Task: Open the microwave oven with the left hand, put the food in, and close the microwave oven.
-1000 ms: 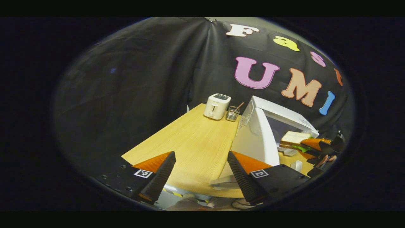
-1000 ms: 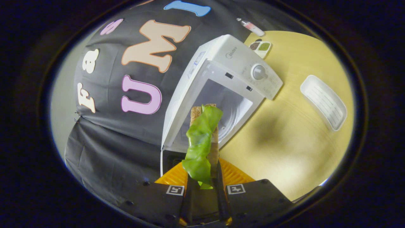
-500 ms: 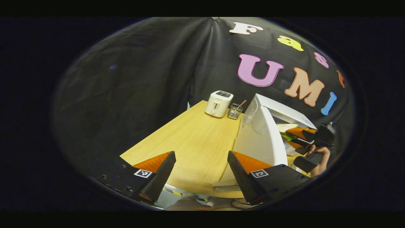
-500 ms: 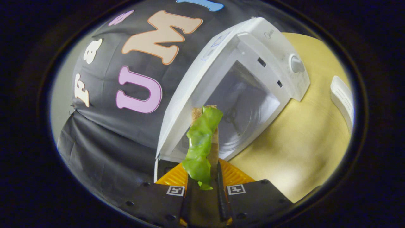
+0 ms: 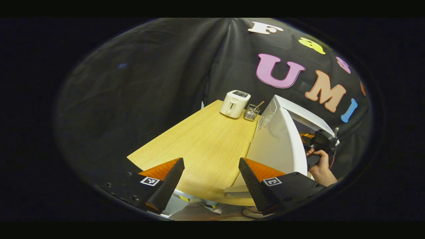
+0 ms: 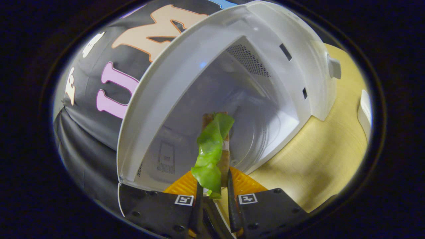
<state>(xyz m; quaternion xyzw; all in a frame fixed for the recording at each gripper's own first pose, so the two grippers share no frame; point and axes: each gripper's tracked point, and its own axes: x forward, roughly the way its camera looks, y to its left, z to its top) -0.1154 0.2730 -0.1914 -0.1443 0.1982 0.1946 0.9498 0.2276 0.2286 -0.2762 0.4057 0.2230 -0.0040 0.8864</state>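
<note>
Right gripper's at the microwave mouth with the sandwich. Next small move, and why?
Probably ease the right gripper deeper and lower: the lettuce-and-bread sandwich is clamped on edge, just entering the open white microwave oven's cavity, above the round glass turntable.

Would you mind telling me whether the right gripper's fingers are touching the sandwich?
Touching: in the right gripper view, the right gripper has both fingers pressed against the sandwich, carrying it at the open microwave oven.

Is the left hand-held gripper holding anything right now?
No, the left hand-held gripper is open, its fingers spread apart over the wooden table.
</note>
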